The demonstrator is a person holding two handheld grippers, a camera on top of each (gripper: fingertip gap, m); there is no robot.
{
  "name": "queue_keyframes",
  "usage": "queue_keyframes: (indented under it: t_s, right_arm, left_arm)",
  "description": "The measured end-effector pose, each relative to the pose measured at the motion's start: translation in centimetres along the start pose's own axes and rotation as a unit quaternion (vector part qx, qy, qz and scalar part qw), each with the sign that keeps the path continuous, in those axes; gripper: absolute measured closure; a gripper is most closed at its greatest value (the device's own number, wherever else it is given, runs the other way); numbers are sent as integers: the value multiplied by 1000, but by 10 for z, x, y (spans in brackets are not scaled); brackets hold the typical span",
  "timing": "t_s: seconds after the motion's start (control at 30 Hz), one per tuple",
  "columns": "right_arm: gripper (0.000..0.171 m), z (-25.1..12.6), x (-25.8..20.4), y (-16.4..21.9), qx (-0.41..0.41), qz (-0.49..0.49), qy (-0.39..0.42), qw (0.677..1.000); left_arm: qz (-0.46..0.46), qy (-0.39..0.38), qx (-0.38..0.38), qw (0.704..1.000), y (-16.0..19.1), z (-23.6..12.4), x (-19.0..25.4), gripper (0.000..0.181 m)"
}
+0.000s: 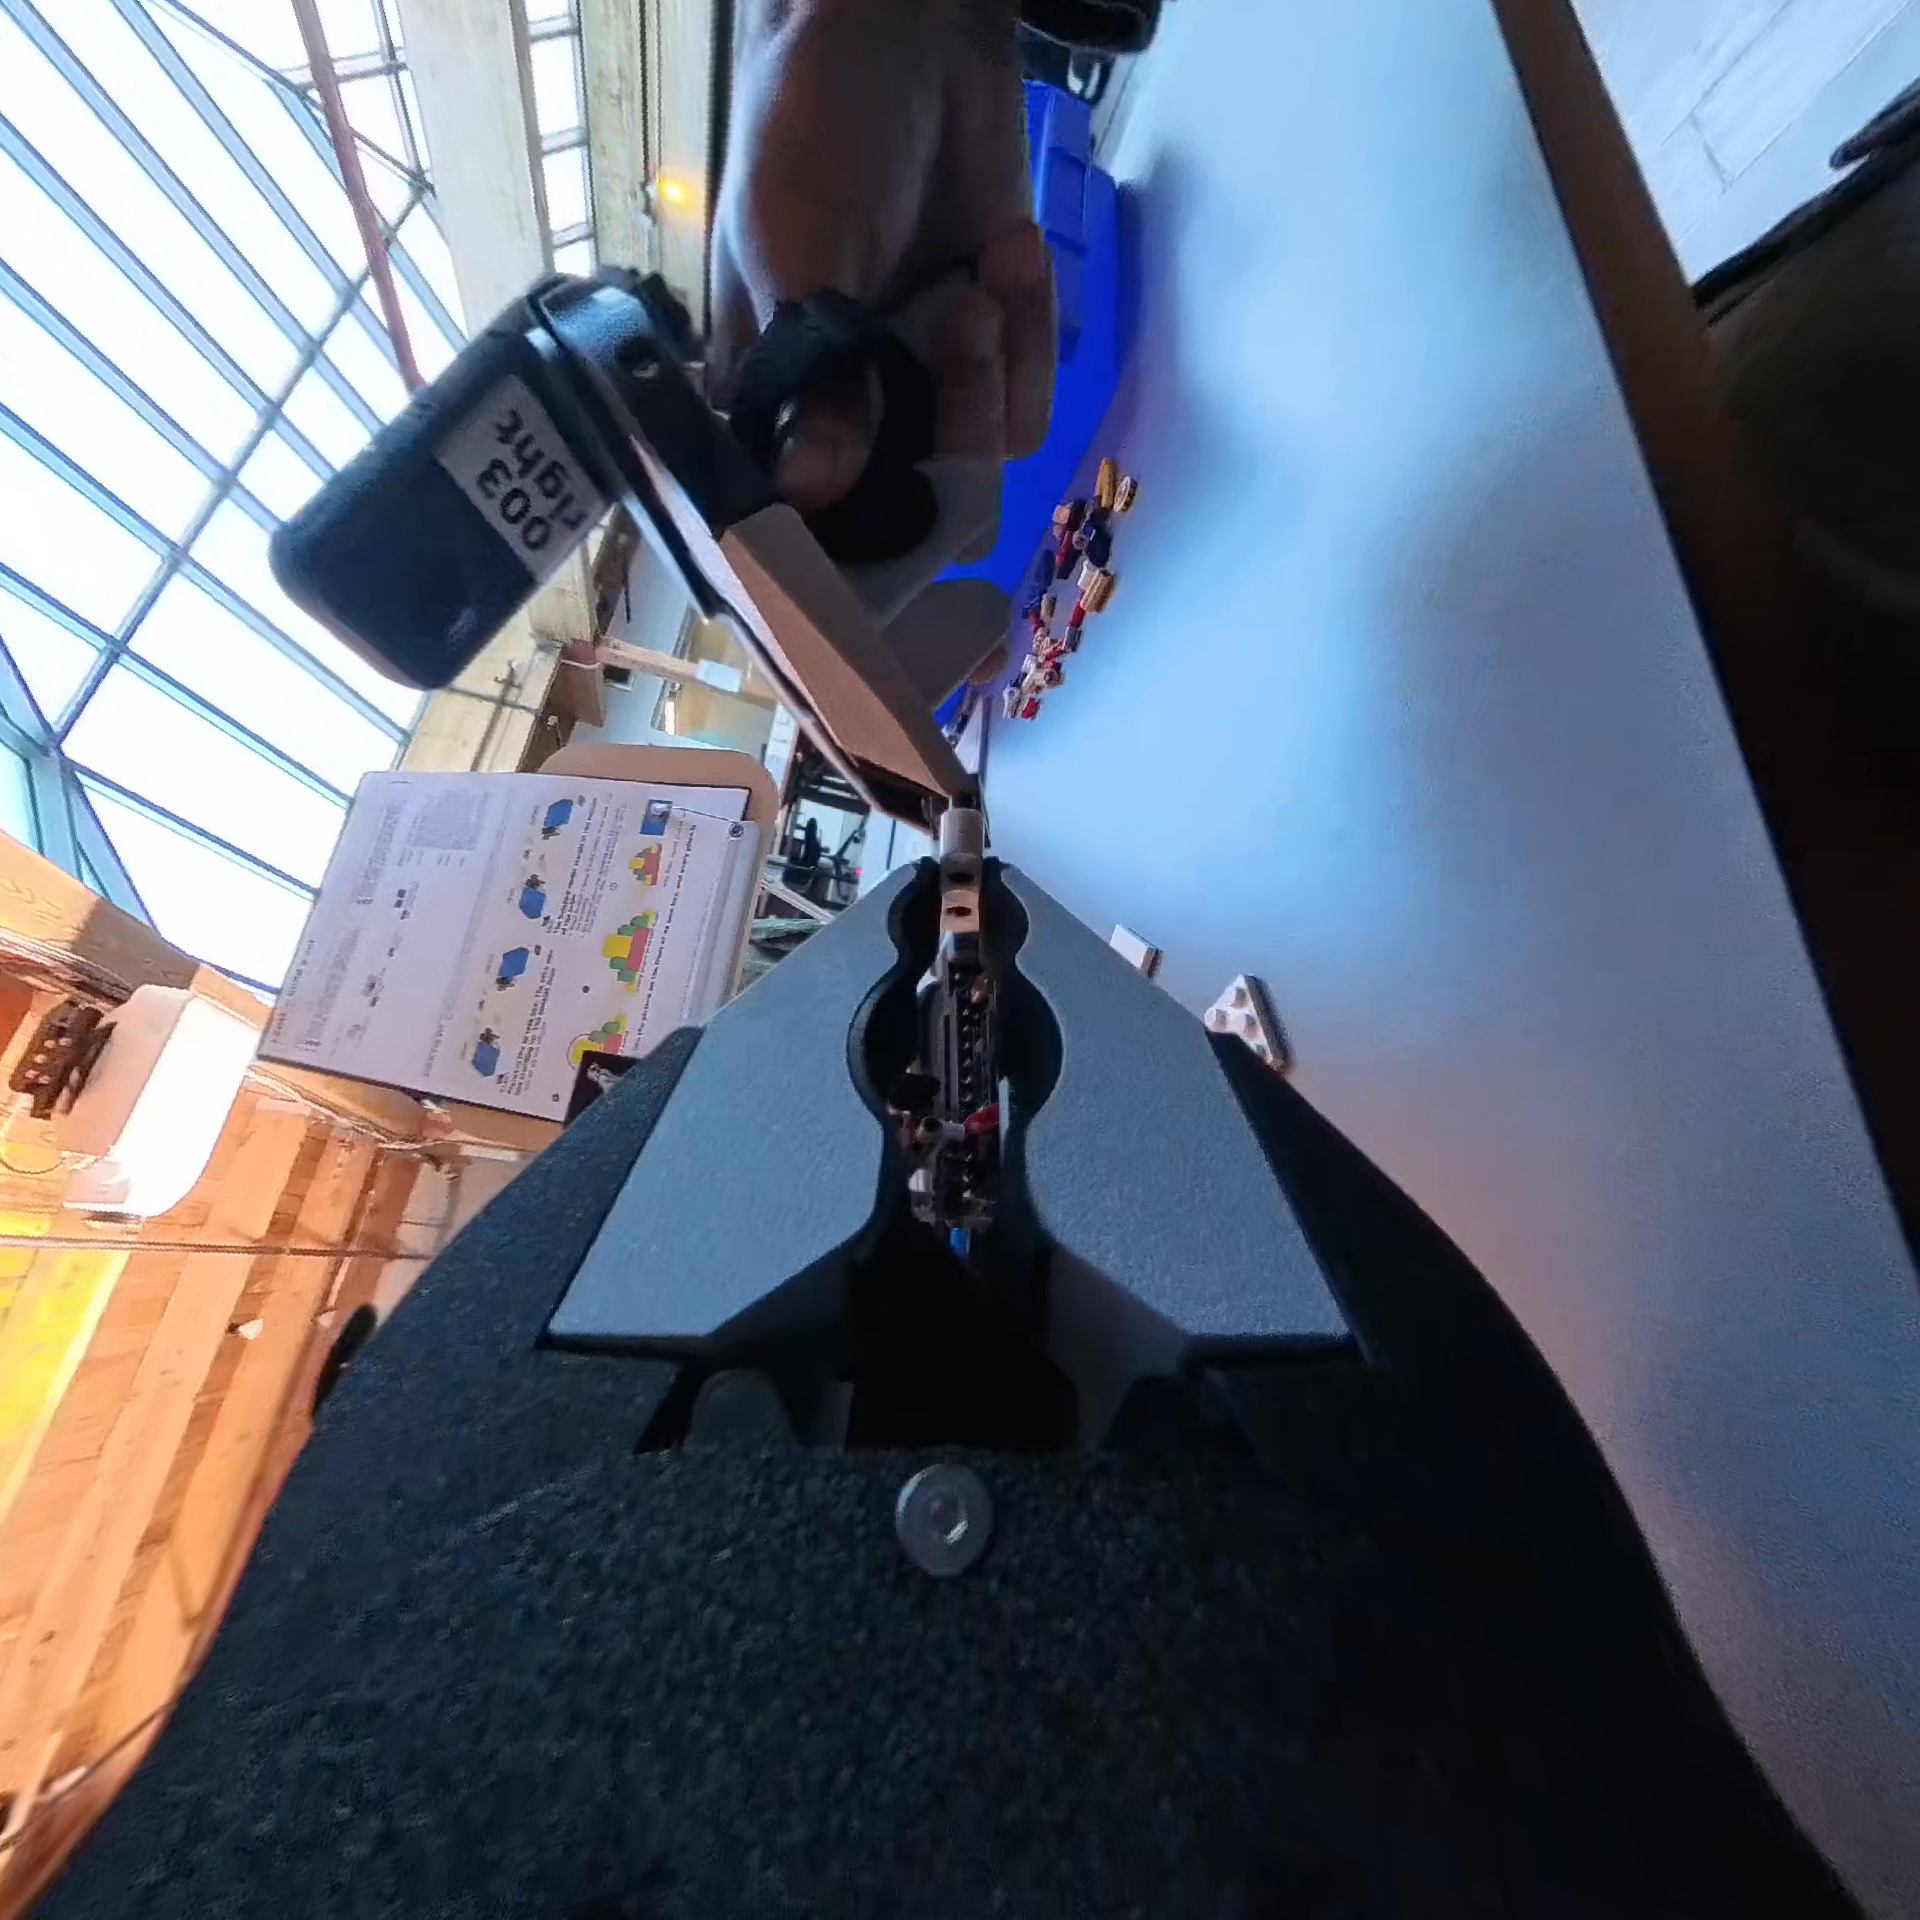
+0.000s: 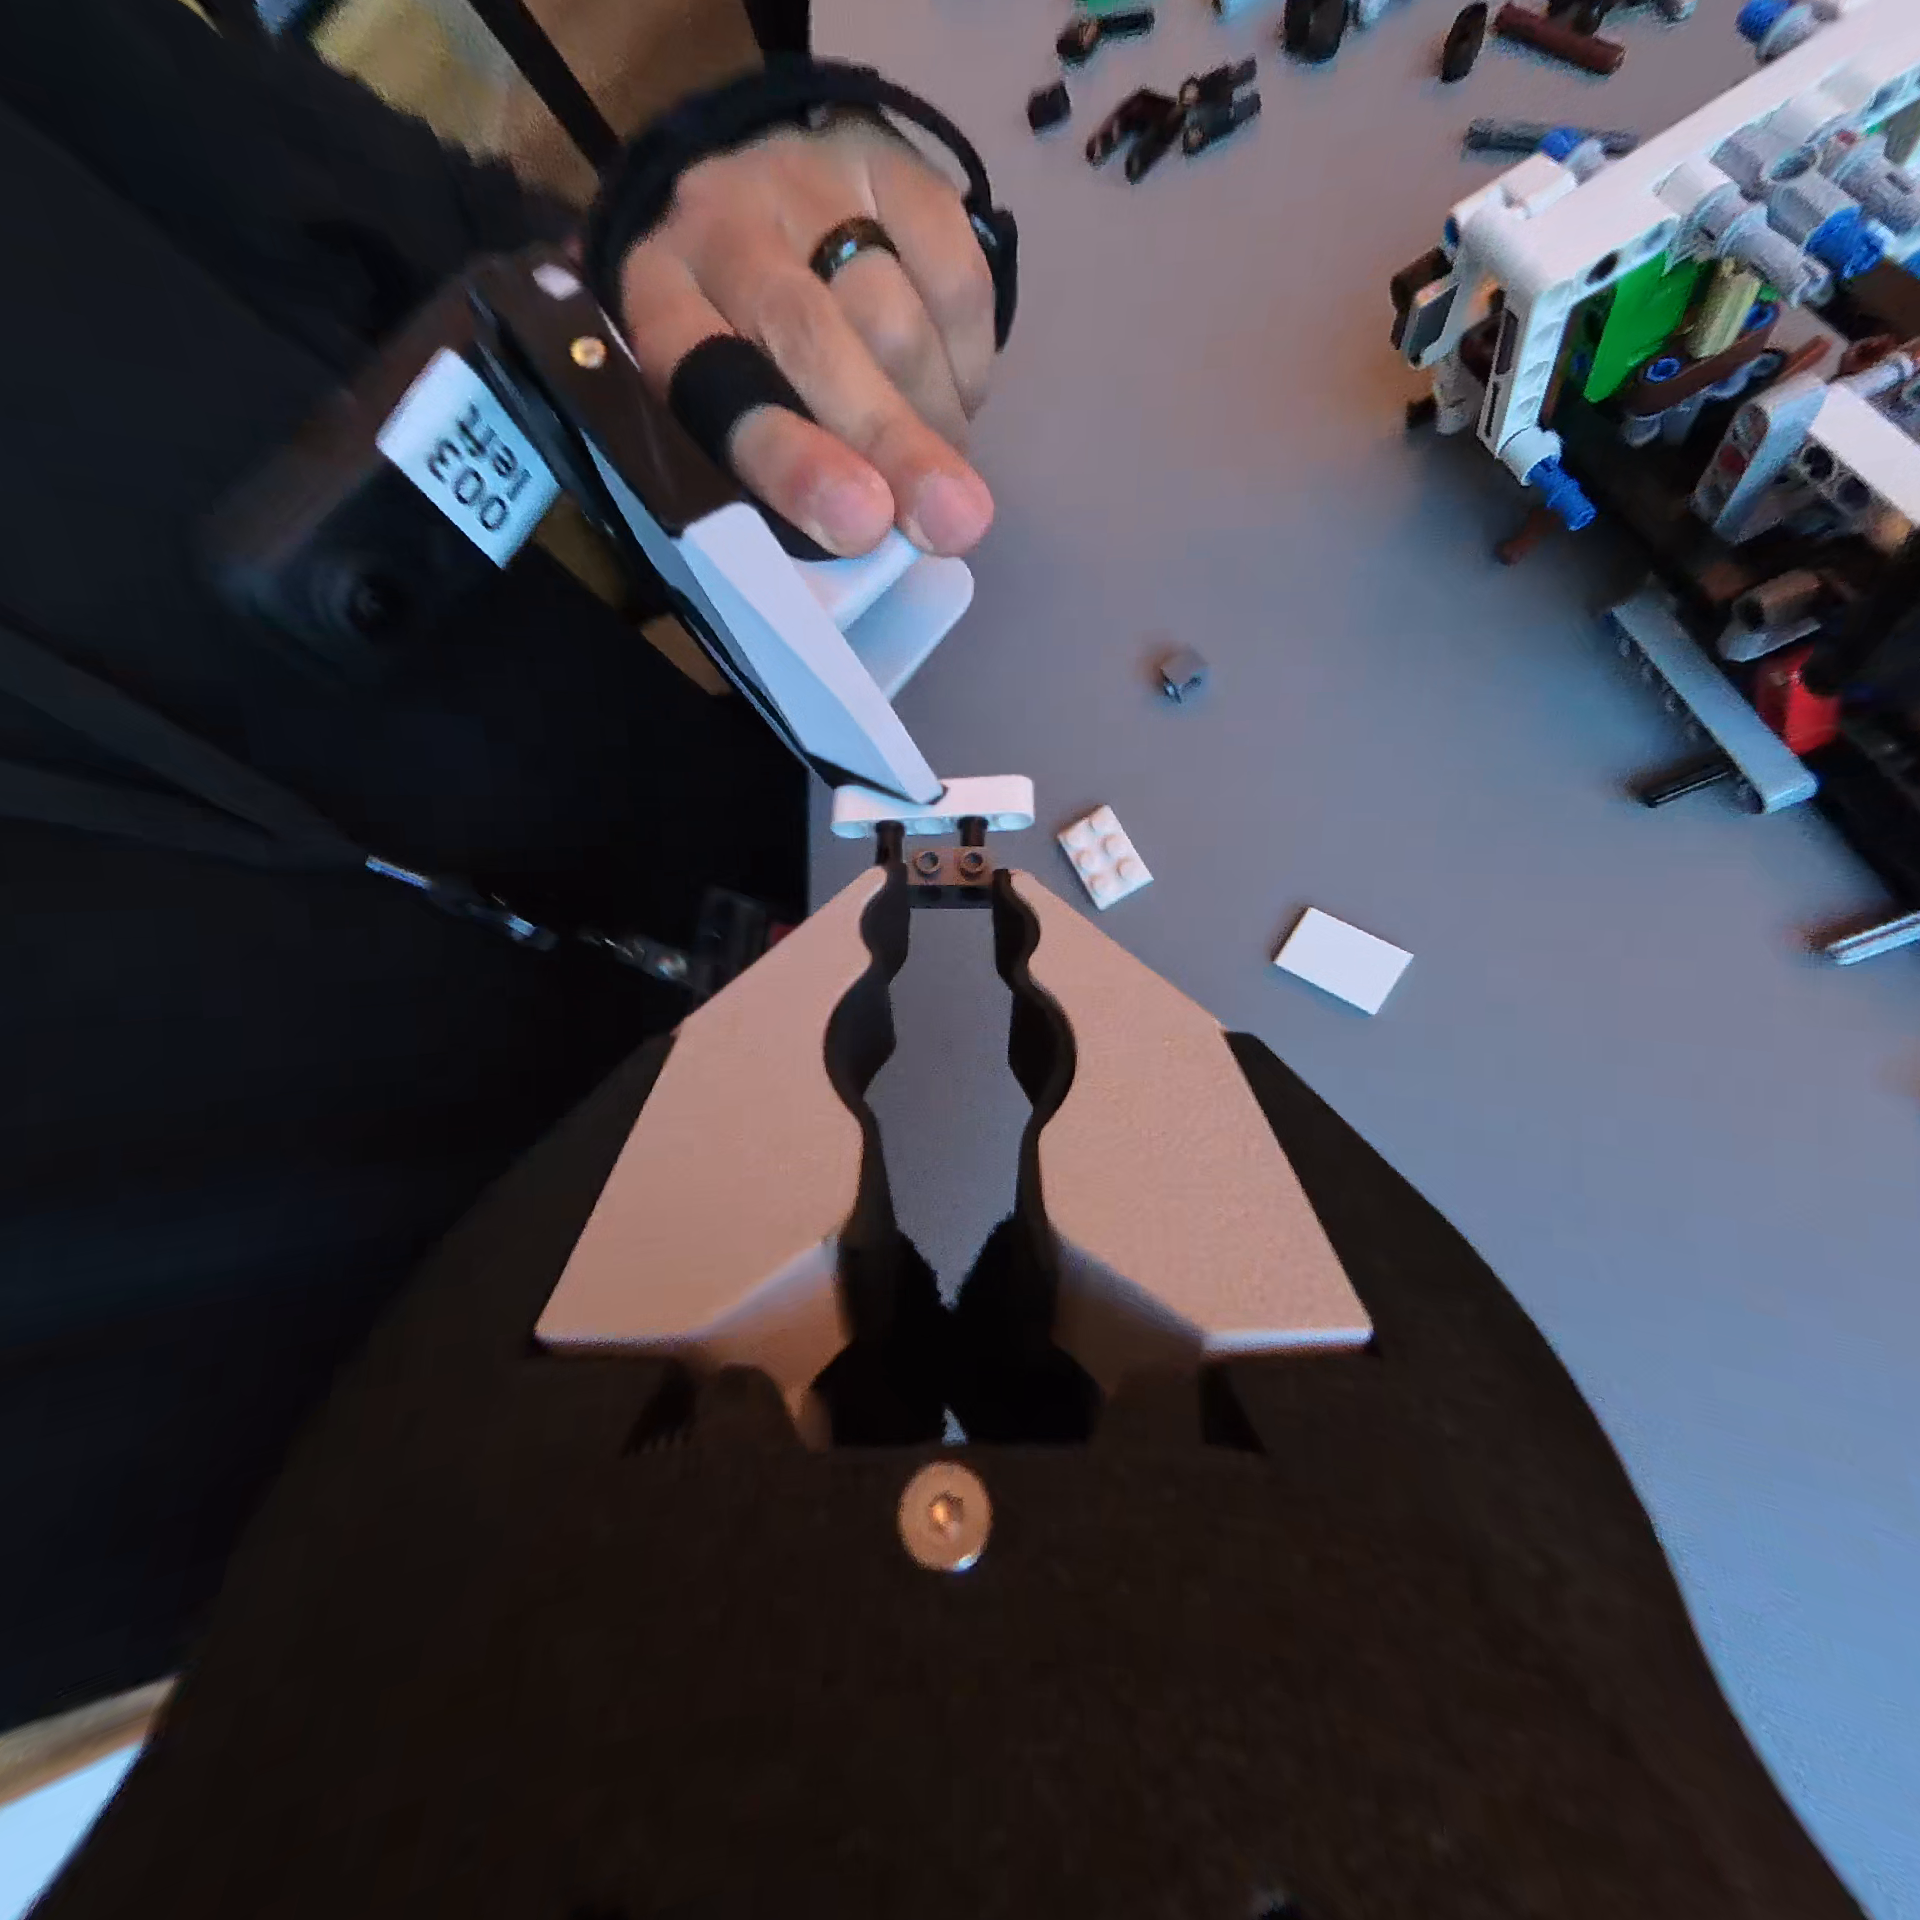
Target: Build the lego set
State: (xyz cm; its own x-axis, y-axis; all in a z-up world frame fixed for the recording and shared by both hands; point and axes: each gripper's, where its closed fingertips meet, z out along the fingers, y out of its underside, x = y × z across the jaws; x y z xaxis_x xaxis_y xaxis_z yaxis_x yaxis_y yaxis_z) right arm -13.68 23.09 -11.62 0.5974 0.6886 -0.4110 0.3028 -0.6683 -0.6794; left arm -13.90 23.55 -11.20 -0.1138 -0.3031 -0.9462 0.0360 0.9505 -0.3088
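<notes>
My left gripper (image 1: 961, 878) is shut on a white beam (image 1: 958, 836) that I see end-on at its tips. In the right wrist view the left gripper (image 2: 920, 792) comes in from the upper left and pinches this beam (image 2: 987, 800) near its middle, above the grey table (image 2: 1299, 520). Two black pins (image 2: 971, 831) stick out of the beam. My right gripper (image 2: 948, 883) is shut on a small dark plate (image 2: 948, 864) with two studs, held right against the pins. In the left wrist view the right gripper (image 1: 956, 805) meets the beam from the upper left.
A white studded plate (image 2: 1104, 856) and a flat white tile (image 2: 1342, 958) lie just right of the grippers, with a small grey piece (image 2: 1179, 673) beyond. A large partly built model (image 2: 1662, 312) stands at the right. Loose pieces (image 2: 1164, 104) are scattered far off. An instruction sheet (image 1: 520, 935) stands behind. My two grippers' fingertips are within a few centimetres of each other. My right tips are roughly 9 cm from the flat white tile (image 2: 1342, 958).
</notes>
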Motion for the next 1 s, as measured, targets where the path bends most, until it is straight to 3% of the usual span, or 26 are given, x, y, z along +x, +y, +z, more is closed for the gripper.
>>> queue_keyframes:
  t_s: [0.2,0.4,0.5,0.63,0.77,0.87,1.0]
  right_arm:
    - [156,-3,-3,-10,50,67,-53,995]
    - [156,-5,4,-13,65,59,-33,996]
    - [156,-9,7,-24,133,74,-37,988]
    - [157,-24,8,-52,315,117,-44,941]
    - [157,-35,6,-70,439,115,-19,891]
    - [157,-38,9,-77,493,114,17,862]
    - [156,-36,14,-78,514,121,46,848]
  left_arm:
    - [-43,20,12,999,-2,1,2,175]
    - [-103,26,6,994,5,3,-4,175]
    - [-146,13,2,989,9,5,-14,175]
    - [-240,-30,11,970,15,1,-42,175]
    - [-313,-58,30,948,17,-1,-61,175]
    - [-346,-67,36,935,20,-1,-68,176]
    - [-332,-76,30,940,23,0,-68,176]
